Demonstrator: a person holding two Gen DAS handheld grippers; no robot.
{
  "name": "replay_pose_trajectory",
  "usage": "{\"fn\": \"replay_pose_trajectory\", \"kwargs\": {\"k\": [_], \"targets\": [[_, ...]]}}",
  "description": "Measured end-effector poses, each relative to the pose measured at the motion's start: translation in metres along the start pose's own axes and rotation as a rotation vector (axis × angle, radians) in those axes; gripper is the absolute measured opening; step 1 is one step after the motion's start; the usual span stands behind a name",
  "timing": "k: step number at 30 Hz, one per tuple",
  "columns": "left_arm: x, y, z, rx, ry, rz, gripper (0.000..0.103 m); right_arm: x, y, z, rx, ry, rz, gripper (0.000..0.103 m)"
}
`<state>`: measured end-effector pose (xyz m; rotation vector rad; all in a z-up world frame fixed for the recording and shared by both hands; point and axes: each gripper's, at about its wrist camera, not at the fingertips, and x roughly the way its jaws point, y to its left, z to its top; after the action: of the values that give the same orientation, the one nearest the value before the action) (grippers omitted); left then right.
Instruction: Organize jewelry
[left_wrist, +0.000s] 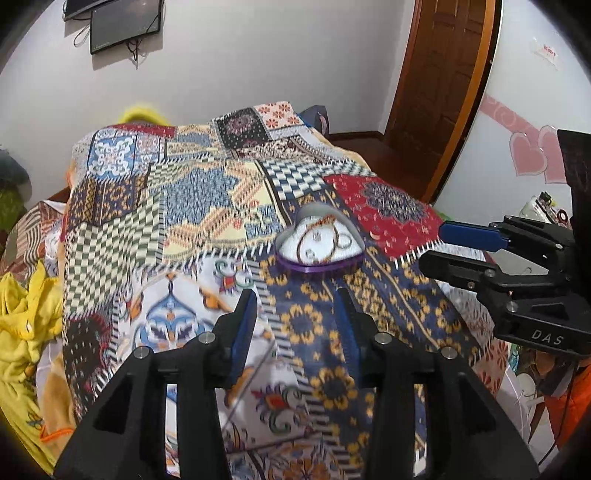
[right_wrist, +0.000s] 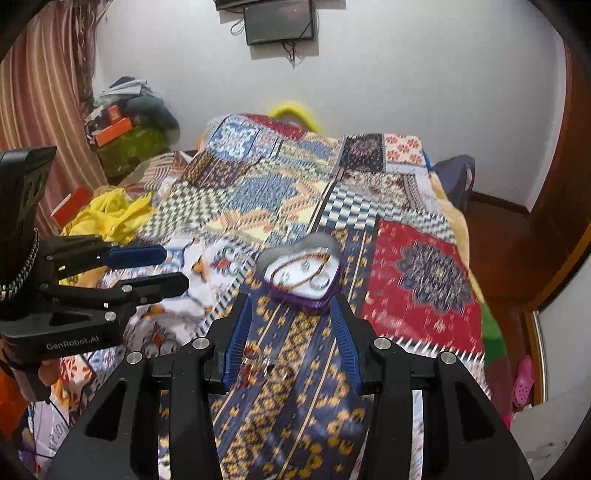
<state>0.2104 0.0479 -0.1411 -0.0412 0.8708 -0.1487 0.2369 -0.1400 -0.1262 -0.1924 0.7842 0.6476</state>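
I hover both grippers — left, right — jaws apart, holding nothing, short of the heart box since loose jewelry remains on the quilt

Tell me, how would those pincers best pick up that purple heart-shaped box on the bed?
Probably by its low purple side wall, coming from above and spanning the narrower part near the point. The heart box lies flat and open on the quilt, jewelry loose inside, so it must stay level. The right gripper, open, is closest.
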Motion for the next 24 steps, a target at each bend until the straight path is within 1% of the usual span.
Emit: {"fn": "replay_pose_trajectory", "kwargs": {"k": [4,8,12,15,17,20,24], "targets": [[0.004,-0.001,-0.016,0.003,0.030,0.004,0.042,0.010,0.003,-0.018,0.009,0.046,0.008,0.041],[0.013,-0.001,-0.029,-0.003,0.066,-0.009,0.042,0.024,0.005,-0.037,0.011,0.104,0.013,0.041],[0.024,-0.004,-0.040,0.002,0.097,-0.015,0.042,0.034,0.002,-0.051,0.014,0.149,-0.003,0.041],[0.033,-0.006,-0.043,0.010,0.112,-0.004,0.042,0.041,-0.002,-0.058,0.047,0.184,0.021,0.041],[0.037,-0.006,-0.045,0.007,0.116,-0.008,0.042,0.043,0.000,-0.062,0.057,0.189,0.043,0.041],[0.040,-0.006,-0.047,0.003,0.119,-0.020,0.042,0.043,0.009,-0.067,0.030,0.176,0.060,0.041],[0.038,-0.008,-0.050,0.013,0.111,-0.006,0.042,0.045,0.017,-0.070,-0.009,0.156,0.070,0.041]]}}
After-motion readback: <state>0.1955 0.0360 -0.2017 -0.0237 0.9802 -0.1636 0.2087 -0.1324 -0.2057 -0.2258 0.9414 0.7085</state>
